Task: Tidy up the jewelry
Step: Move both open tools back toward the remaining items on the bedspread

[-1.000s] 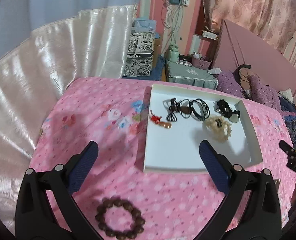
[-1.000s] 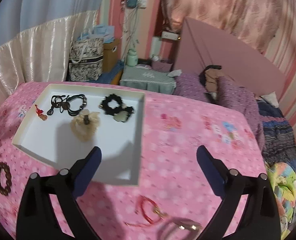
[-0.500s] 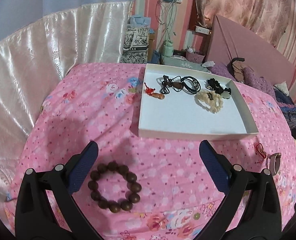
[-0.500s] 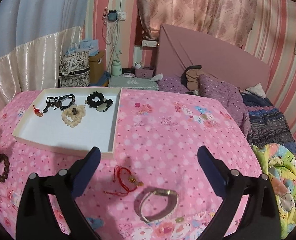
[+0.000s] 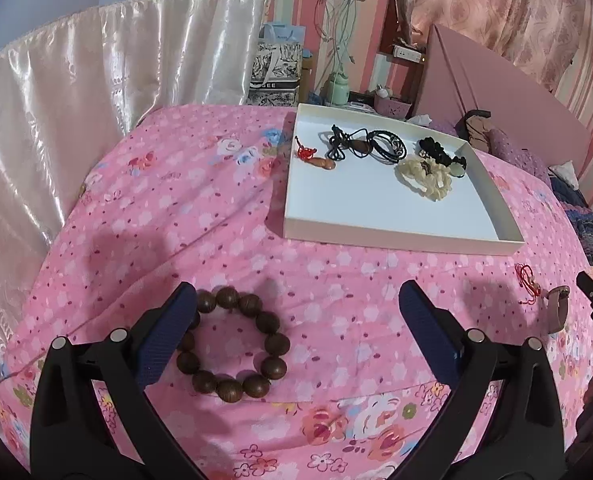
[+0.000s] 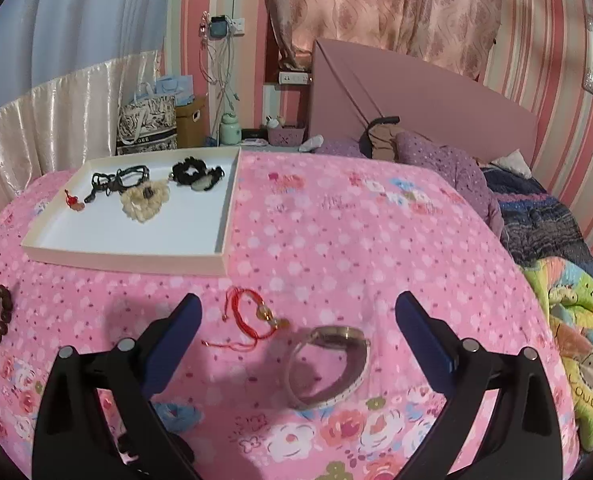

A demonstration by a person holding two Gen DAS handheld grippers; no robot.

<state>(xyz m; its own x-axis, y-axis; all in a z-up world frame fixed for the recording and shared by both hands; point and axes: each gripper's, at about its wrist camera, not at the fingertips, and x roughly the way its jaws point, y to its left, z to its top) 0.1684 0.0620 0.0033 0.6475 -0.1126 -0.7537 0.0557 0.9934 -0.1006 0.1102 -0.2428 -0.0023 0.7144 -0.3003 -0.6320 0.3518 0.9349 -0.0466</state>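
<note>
A white tray [image 5: 392, 236] lies on the pink floral bedspread and holds several pieces: a red charm [image 5: 312, 158], black cords [image 5: 370, 146], a cream scrunchie [image 5: 426, 180] and a black scrunchie [image 5: 442, 154]. My left gripper [image 5: 296, 330] is open, just above a brown wooden bead bracelet [image 5: 232, 344] that lies between its fingers, near the left one. My right gripper [image 6: 298, 338] is open over a red string bracelet [image 6: 252, 318] and a band-shaped bracelet [image 6: 328, 364]. The tray also shows in the right wrist view [image 6: 124, 256].
The bed's left edge borders a shiny cream curtain [image 5: 76, 112]. Bags [image 5: 276, 68] and a nightstand with small items [image 5: 376, 100] stand behind the bed. Pillows [image 6: 436, 160] and a colourful quilt [image 6: 572, 320] lie at the right.
Both grippers have pulled back from the tray toward the near side of the bed. The bead bracelet now sits between the left fingers; the red string and band bracelets sit between the right fingers.
</note>
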